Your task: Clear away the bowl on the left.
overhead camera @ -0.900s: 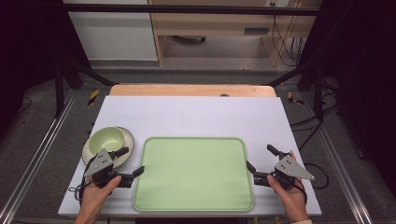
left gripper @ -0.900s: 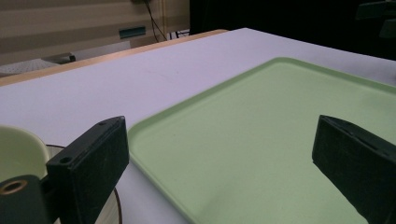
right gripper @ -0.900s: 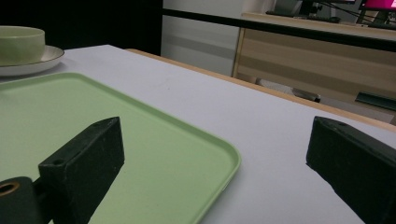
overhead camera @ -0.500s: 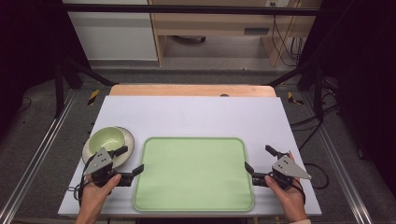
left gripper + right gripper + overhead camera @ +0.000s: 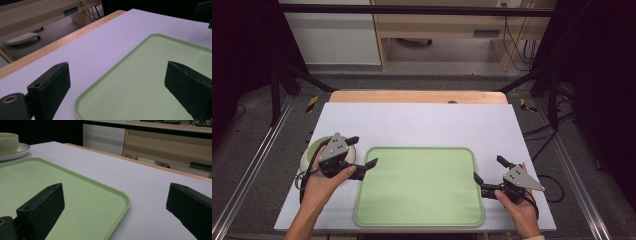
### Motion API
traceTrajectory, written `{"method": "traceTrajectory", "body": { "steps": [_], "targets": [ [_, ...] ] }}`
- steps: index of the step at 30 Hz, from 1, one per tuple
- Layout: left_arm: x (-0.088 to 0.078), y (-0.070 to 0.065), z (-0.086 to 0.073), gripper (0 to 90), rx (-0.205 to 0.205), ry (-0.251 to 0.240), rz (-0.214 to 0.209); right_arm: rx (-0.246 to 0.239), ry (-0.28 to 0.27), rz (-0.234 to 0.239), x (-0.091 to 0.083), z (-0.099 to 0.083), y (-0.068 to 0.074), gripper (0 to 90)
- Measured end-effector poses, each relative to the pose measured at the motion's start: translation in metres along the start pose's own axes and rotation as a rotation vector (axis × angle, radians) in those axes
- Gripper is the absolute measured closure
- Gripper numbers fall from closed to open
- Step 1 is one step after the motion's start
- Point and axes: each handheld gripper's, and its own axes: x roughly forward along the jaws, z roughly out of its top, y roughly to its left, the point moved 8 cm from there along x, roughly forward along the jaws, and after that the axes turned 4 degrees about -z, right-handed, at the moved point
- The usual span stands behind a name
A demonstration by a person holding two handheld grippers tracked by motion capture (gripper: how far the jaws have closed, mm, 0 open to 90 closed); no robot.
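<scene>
Nearest the person, the green tray (image 5: 419, 187) is seen lying flat on the white table (image 5: 432, 120), between the two hands. The right gripper (image 5: 493, 172) is held just beside the tray's right edge, its jaws spread apart with nothing between them; in the right gripper view one jaw hangs over the tray's corner (image 5: 100, 202), the other over bare table. The left gripper (image 5: 362, 153) is held at the tray's upper left corner, jaws wide apart and empty, partly above a cup and saucer (image 5: 312, 152). Farther off, the table's wooden edge (image 5: 417, 96) and a light cabinet (image 5: 332, 32) are seen.
</scene>
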Motion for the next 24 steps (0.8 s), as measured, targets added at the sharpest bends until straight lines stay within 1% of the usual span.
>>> {"method": "traceTrajectory", "body": {
  "steps": [1,2,3,4,5,6,7,8,9,10,11,12,13,14,15,16,17,18,19,20,21,22,23,24],
  "targets": [
    [0.000,0.000,0.000,6.2,0.000,0.000,0.000,0.000,0.000,0.000,0.000,0.000,0.000,1.9],
    [0.000,0.007,0.003,6.2,-0.007,-0.027,0.000,-0.008,-0.002,0.010,0.000,0.001,0.002,1.9],
    [0.000,0.011,0.004,6.3,-0.024,-0.041,0.003,-0.007,-0.003,0.010,0.000,0.001,0.003,2.0],
    [0.000,0.014,0.002,6.2,-0.037,-0.031,0.001,-0.007,-0.001,0.012,0.000,0.000,0.003,2.1],
    [0.000,0.014,0.002,5.8,-0.037,-0.031,0.001,-0.007,-0.001,0.012,0.000,0.000,0.003,2.1],
    [-0.001,0.018,0.000,5.8,-0.035,-0.022,0.013,-0.003,0.005,0.005,0.001,0.000,0.002,2.5],
    [-0.007,0.025,-0.002,6.2,-0.043,-0.026,0.039,-0.004,0.004,0.005,0.001,0.000,0.002,2.6],
    [-0.011,0.028,-0.003,6.0,-0.053,-0.034,0.048,-0.004,0.002,0.004,0.001,0.000,0.002,2.6],
    [-0.011,0.028,-0.003,5.9,-0.053,-0.034,0.048,-0.003,0.000,0.003,0.001,0.001,0.002,2.6],
    [-0.021,0.036,-0.004,5.9,-0.079,-0.056,0.082,-0.001,-0.002,0.004,0.001,0.002,0.002,2.6],
    [-0.021,0.036,-0.004,5.9,-0.079,-0.056,0.082,-0.005,-0.003,0.007,0.001,0.002,0.003,2.6],
    [-0.032,0.044,-0.007,6.0,-0.098,-0.065,0.110,-0.009,-0.002,0.009,0.001,0.002,0.004,2.6],
    [-0.036,0.048,-0.009,6.0,-0.110,-0.067,0.125,-0.014,-0.002,0.009,0.001,0.002,0.004,2.6],
    [-0.036,0.048,-0.009,6.0,-0.110,-0.067,0.125,-0.014,-0.002,0.009,0.001,0.002,0.004,2.6],
    [-0.045,0.058,-0.016,6.1,-0.121,-0.057,0.153,-0.014,0.002,0.008,0.001,0.001,0.005,2.6],
    [-0.049,0.062,-0.019,6.2,-0.138,-0.057,0.165,-0.014,0.001,0.008,0.001,0.001,0.005,2.6],
    [-0.049,0.062,-0.019,6.3,-0.138,-0.057,0.165,-0.014,0.001,0.008,0.001,0.001,0.005,2.6],
    [-0.056,0.072,-0.025,6.4,-0.165,-0.058,0.193,-0.010,-0.002,0.005,0.001,0.002,0.004,2.6],
    [-0.056,0.072,-0.025,6.4,-0.165,-0.058,0.193,-0.010,-0.003,0.004,0.001,0.002,0.004,2.6],
    [-0.060,0.076,-0.027,6.6,-0.178,-0.061,0.205,-0.011,-0.002,0.003,0.001,0.002,0.004,2.6],
    [-0.066,0.084,-0.033,6.7,-0.207,-0.062,0.237,-0.009,-0.002,0.002,0.001,0.002,0.003,2.6],
    [-0.069,0.088,-0.037,6.7,-0.207,-0.052,0.254,-0.008,-0.003,0.001,0.001,0.002,0.003,2.6],
    [-0.069,0.088,-0.037,6.8,-0.207,-0.052,0.254,-0.008,-0.003,0.001,0.001,0.002,0.003,2.6],
    [-0.072,0.095,-0.045,6.8,-0.203,-0.021,0.288,-0.007,-0.005,-0.003,0.000,0.002,0.002,2.7]
  ]
}}
